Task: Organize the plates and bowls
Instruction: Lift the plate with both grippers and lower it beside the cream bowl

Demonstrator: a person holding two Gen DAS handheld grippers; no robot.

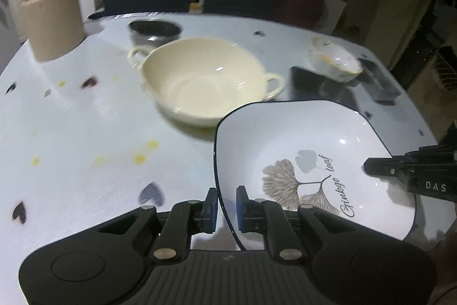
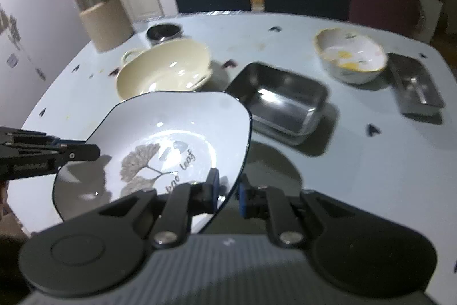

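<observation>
Held plate: you carry the white ginkgo plate between both grippers, above the near part of the bench, apart from its surface.
Left gripper: jaws pinching the plate's left rim.
Right gripper: jaws pinching the opposite rim.
Nearby ware: the cream two-handled bowl sits just beyond the plate; the steel tray lies just right of it; the small flowered bowl, with yellow residue inside, stands further back.
Slip risk: each grip holds only a thin glazed edge, so if your hands drift apart or twist unevenly, the plate could slide out.
Collision risk: lowering without checking clearance could knock its far edge against the cream bowl or the tray.
</observation>
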